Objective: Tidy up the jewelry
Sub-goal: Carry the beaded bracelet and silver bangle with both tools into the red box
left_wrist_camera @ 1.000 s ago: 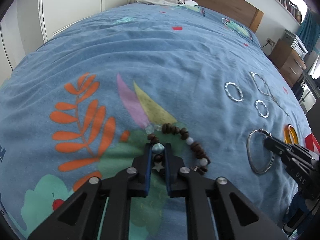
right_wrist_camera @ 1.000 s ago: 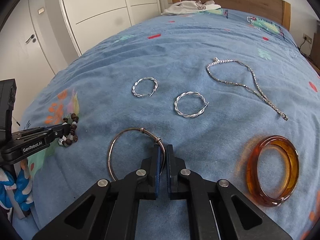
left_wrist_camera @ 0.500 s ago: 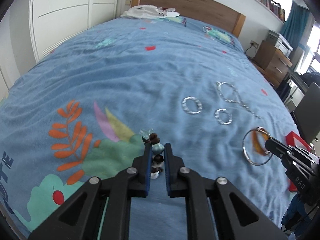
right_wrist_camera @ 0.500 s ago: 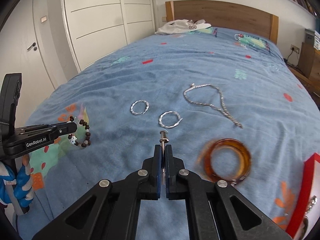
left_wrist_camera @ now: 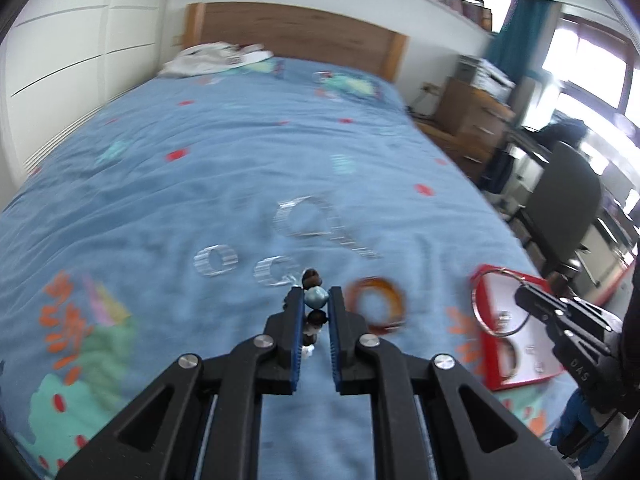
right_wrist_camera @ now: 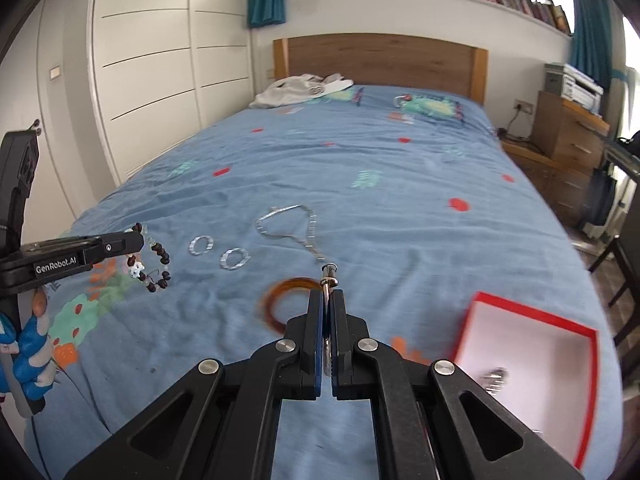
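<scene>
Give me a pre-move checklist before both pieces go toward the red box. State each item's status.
1. Left tongs shut on the beaded bracelet: ok, beads sit between the pads and the rest hangs free.
2. Right tongs shut on the thin metal bangle: ok, the hoop is off the bedspread.
3. Red box open and in reach at the bed's near right: ok.
4. Free room in the box: cannot tell, small pieces already lie inside and the picture is blurred.
5. Amber bangle, two twisted hoops and chain necklace left on the bedspread: ok.
</scene>
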